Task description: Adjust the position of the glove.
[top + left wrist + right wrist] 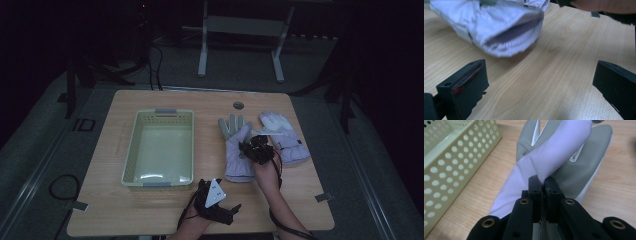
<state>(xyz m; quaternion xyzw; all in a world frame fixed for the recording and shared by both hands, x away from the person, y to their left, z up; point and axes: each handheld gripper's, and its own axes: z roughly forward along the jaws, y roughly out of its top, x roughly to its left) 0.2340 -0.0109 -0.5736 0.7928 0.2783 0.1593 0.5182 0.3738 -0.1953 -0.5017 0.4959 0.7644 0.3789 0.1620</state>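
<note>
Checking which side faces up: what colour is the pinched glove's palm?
Grey palm, textured; right gripper view shows it best.

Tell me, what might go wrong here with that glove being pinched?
1. The right hand-held gripper is shut on only a thin fold of the near glove, so the fabric could slip free if lifted.
2. Its cuff still lies on the table; dragging could bunch it or nudge the second glove beside it.
3. The basket has a raised rim; a dangling glove could catch there.
</note>
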